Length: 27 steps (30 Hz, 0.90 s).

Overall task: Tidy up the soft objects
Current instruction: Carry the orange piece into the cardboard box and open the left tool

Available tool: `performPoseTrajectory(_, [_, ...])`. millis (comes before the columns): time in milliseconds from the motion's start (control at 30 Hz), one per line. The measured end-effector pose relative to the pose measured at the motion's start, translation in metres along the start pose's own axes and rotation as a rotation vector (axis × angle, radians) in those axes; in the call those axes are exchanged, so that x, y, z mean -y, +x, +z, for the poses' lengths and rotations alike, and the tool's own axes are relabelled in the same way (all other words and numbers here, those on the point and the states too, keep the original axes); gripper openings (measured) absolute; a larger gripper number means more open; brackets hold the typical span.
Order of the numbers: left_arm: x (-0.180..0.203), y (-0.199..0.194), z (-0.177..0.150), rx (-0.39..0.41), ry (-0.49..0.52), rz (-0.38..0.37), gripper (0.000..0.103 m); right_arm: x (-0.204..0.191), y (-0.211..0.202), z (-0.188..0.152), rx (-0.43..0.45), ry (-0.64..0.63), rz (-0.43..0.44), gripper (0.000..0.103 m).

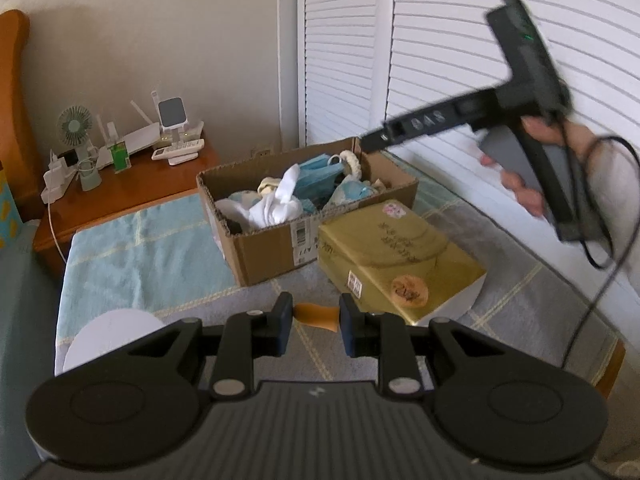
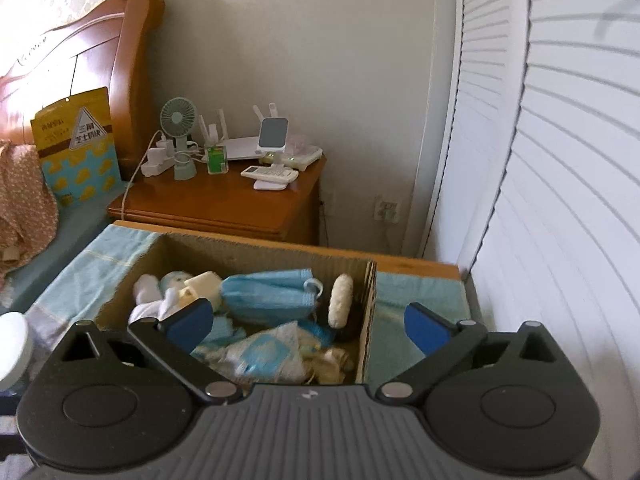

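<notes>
Across the middle of both views lies a pale blue checked cloth [image 1: 140, 252], spread over a low table whose wooden edge shows past the far side of the cardboard box [image 2: 264, 248]. Behind it, at centre left of each frame, stands a wooden nightstand [image 2: 224, 208] carrying a small green fan [image 2: 179, 118], a white router [image 2: 240, 146], a remote control [image 2: 270, 173] and chargers. A carved wooden headboard [image 2: 80, 52] fills the upper left of the right wrist view, with a yellow snack bag [image 2: 76, 148] leaning against it. White louvred doors [image 2: 560, 160] run down the right side.

The box is open-topped and heaped with soft things: a blue face mask [image 2: 268, 294], white socks [image 1: 276, 204], a fluffy cream roll [image 2: 340, 300] standing against the right wall, and blue-and-white packets [image 2: 260, 356] in the near corner. A gold package [image 1: 396, 252] lies on the cloth, touching the box's near right corner in the left wrist view.

The left claw [image 1: 315, 318], at lower centre of its frame, is pinched nearly closed on a small orange-brown piece [image 1: 316, 316]; what the piece is cannot be told. The right claw [image 2: 308, 322] hangs over the near end of the box with its blue pads [image 2: 426, 330] spread wide and nothing gripped between them. From the left wrist view, a hand [image 1: 536, 160] holds it at upper right.
</notes>
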State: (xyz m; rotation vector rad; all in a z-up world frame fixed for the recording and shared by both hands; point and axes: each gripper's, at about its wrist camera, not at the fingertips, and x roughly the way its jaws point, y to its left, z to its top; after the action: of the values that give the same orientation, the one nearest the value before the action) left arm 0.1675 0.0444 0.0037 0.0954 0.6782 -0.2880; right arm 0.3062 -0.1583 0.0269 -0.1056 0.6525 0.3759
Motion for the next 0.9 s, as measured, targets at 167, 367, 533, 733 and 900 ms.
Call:
performPoseTrajectory(167, [-0.002,0.004,0.019,0.014,-0.013,-0.001,0.023,-0.006,-0.027,-0.02,-0.018,0.001,-0.017,0.103])
performPoseTrajectory(367, [0.0,0.02,0.052,0.033,-0.019,-0.007,0.023,-0.015,-0.058,-0.054,-0.013,0.014,-0.064,0.103])
performPoseTrajectory(533, [0.001,0.044,0.091,0.052,-0.046,-0.057,0.023,-0.014,-0.075,-0.074,-0.009,0.058,-0.049,0.103])
performPoseTrajectory(733, [-0.007,0.091,0.129,-0.017,-0.107,-0.142,0.024,-0.007,-0.084,-0.081,-0.008,0.093,-0.043,0.103])
performPoseTrajectory(900, [-0.003,0.123,0.141,-0.088,-0.136,-0.144,0.024,-0.002,-0.087,-0.083,-0.003,0.122,-0.025,0.103])
